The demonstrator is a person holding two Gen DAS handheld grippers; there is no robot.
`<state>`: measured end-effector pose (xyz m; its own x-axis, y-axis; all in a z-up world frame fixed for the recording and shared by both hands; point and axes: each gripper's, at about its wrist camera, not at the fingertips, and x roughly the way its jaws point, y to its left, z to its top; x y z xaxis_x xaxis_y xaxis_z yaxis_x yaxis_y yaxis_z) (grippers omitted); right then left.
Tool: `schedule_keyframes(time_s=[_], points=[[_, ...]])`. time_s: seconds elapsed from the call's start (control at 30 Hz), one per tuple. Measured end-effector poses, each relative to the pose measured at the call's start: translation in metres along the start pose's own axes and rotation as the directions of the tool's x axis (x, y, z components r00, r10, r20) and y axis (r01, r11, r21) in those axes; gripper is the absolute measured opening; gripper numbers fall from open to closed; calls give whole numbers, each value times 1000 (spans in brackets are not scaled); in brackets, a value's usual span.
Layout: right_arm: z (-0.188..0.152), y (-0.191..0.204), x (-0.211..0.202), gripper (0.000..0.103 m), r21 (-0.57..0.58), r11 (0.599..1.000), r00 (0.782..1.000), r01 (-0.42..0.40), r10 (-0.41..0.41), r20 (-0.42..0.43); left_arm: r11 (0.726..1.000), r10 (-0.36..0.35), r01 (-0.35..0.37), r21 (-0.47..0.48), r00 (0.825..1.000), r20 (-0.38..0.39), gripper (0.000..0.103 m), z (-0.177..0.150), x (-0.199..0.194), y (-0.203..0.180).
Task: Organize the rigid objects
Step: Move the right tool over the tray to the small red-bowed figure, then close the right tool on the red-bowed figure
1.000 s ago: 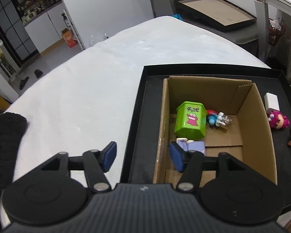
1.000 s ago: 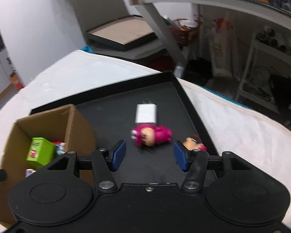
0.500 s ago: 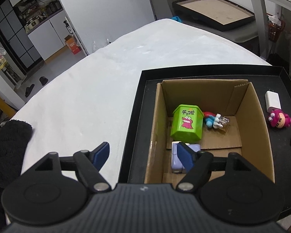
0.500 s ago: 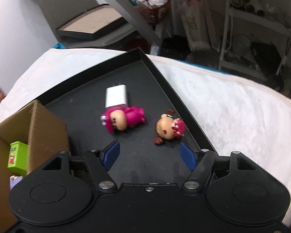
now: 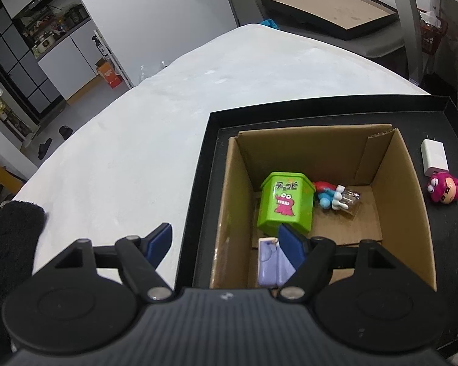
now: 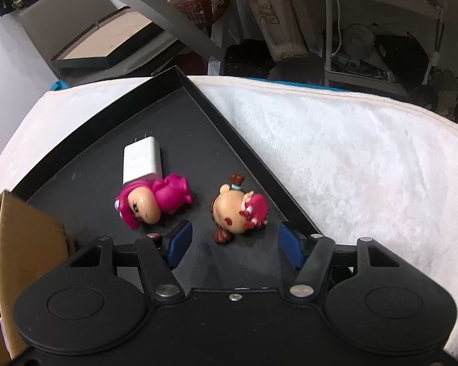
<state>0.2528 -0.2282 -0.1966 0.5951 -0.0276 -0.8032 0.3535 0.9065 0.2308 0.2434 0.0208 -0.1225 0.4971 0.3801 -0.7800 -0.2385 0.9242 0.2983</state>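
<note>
Right gripper [image 6: 233, 244] hangs part open and empty, jaws just closing a little, over the black tray [image 6: 244, 140]. Lower squarely and centre on the figure's round head before squeezing, staying off the tray wall. Brown-haired toy figure [image 6: 238, 209] lies on its side just ahead, between the pads [image 6: 180, 242], untouched; pink figure [image 6: 154, 199] left of it.

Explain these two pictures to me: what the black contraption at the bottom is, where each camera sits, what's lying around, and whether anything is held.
No robot here: a person holds a two-finger gripper in each hand, each with a camera looking along its blue-padded fingers.

The left gripper hangs open over a cardboard box holding a green tin, a blue figure and a lilac item.

The right gripper, open and lately closing somewhat, nears a brown-haired doll on the black tray, beside a pink doll and white charger.

Nothing is held.
</note>
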Motion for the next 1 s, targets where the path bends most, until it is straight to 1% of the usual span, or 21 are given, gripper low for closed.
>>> schedule_keyframes(time_s=[0.03, 0.17, 0.2, 0.23, 0.33, 0.4, 0.53, 0.67, 0.77, 0.9, 1.0], points=[[2, -1, 2, 62, 6, 1000, 1000, 0, 0, 1, 1000, -4, 4, -3, 1000, -4, 75, 1, 2, -1], [7, -5, 7, 55, 28, 1000, 1000, -11, 11, 5, 1000, -6, 6, 2, 1000, -13, 75, 0, 5, -2], [7, -4, 7, 43, 18, 1000, 1000, -5, 5, 7, 1000, -6, 6, 1, 1000, -13, 75, 0, 5, -2], [6, -4, 7, 41, 6, 1000, 1000, -4, 4, 10, 1000, -5, 5, -1, 1000, -14, 75, -1, 6, -2], [6, -5, 4, 40, 8, 1000, 1000, -9, 9, 14, 1000, -5, 5, -8, 1000, -11, 75, -2, 4, 1], [6, -3, -2, 40, -6, 1000, 999, -2, 2, 32, 1000, -5, 5, -7, 1000, -4, 75, -3, 2, 2], [7, 3, -15, 40, -31, 999, 998, -28, 30, 53, 1000, -7, 7, -21, 1000, 3, 75, -7, -3, 8], [8, 7, -27, 40, -25, 999, 997, -40, 42, 60, 1000, -8, 8, -26, 1000, 11, 75, -12, -8, 16], [8, 13, -38, 40, -48, 998, 995, -41, 45, 92, 999, -7, 7, -37, 1000, 11, 75, -16, -11, 23], [9, 19, -50, 40, -65, 996, 992, -54, 62, 114, 999, -9, 10, -45, 1000, 20, 75, -19, -17, 31], [9, 25, -58, 40, -85, 995, 989, -50, 61, 133, 999, -18, 19, -47, 999, 26, 75, -21, -20, 34]])
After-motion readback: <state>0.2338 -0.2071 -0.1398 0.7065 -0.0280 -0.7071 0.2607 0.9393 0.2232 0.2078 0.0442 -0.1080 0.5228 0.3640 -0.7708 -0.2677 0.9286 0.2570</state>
